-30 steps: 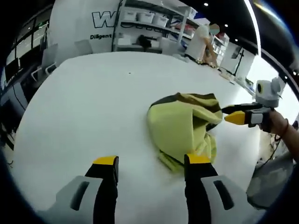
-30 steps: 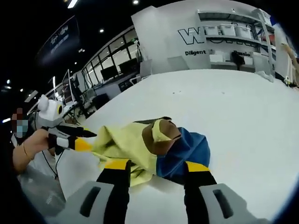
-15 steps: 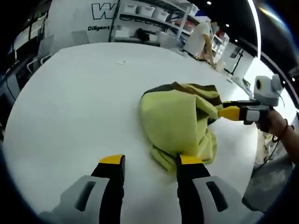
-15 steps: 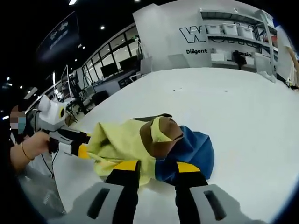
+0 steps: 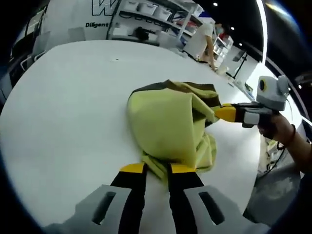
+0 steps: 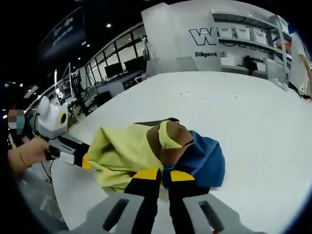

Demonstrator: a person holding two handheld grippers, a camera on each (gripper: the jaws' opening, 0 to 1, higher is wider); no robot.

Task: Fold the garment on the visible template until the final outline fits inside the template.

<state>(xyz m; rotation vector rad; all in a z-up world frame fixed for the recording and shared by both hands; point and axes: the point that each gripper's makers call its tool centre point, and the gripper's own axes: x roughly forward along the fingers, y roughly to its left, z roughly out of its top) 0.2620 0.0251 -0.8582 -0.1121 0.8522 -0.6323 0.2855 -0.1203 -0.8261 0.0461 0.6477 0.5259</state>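
your left gripper (image 5: 157, 169) and right gripper (image 6: 162, 174) each pinch an edge of the crumpled garment (image 5: 168, 124), bunched mid-frame on the white counter (image 5: 63, 107). you're at the grasping step; next, likely lift and spread it flat.

We see a broad white desk (image 5: 63, 112), behind it a white wall with dark lettering (image 6: 209, 36), shelving with white bins (image 6: 243, 41), tall windows (image 6: 117, 68), and a person standing by a far counter (image 5: 202, 41).
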